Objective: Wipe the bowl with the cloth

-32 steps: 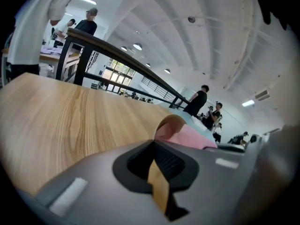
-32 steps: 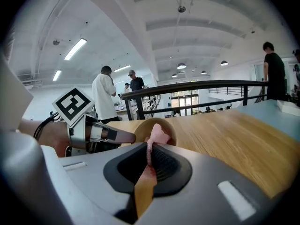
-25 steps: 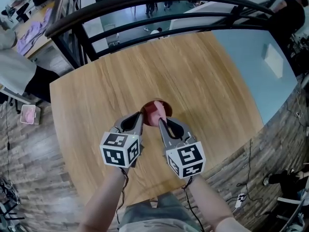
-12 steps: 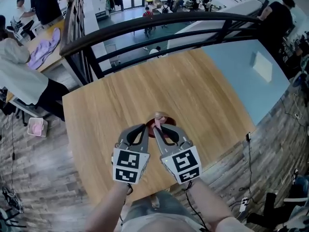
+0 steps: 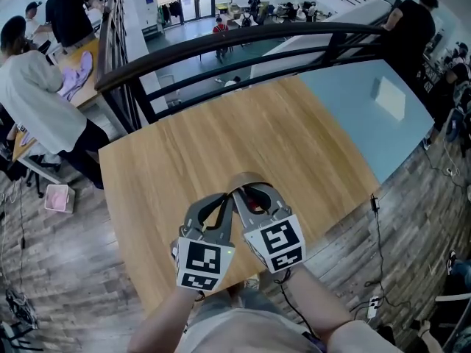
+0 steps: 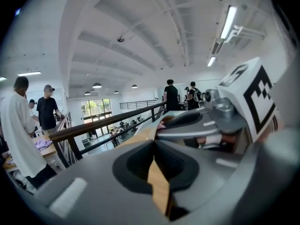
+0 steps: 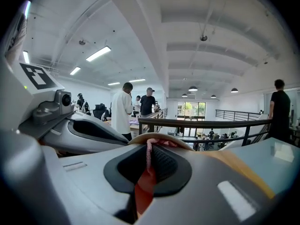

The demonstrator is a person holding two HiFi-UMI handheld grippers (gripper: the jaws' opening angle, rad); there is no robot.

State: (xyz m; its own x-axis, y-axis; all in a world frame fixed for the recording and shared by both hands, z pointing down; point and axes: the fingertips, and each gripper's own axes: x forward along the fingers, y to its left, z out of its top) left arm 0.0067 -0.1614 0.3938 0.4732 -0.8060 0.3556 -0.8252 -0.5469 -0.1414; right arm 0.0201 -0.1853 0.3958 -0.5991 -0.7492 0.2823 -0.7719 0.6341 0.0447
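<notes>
Nearest, two hand-held grippers sit side by side above a wooden surface (image 5: 294, 131). The left gripper (image 5: 224, 195) has its jaws closed tight on the tan wall of the bowl (image 5: 250, 176). The bowl is held up off the surface, tilted, just in front of both jaw tips. The right gripper (image 5: 237, 191) has its jaws pinched shut on a pink cloth (image 7: 149, 156) at the bowl's rim. Beyond the surface runs a dark railing (image 5: 243, 39), with people (image 5: 37, 94) standing farther off.

Pale wood-grain table (image 5: 309, 131) with rounded corners, bowl's (image 5: 247, 176) contact with it hidden.
</notes>
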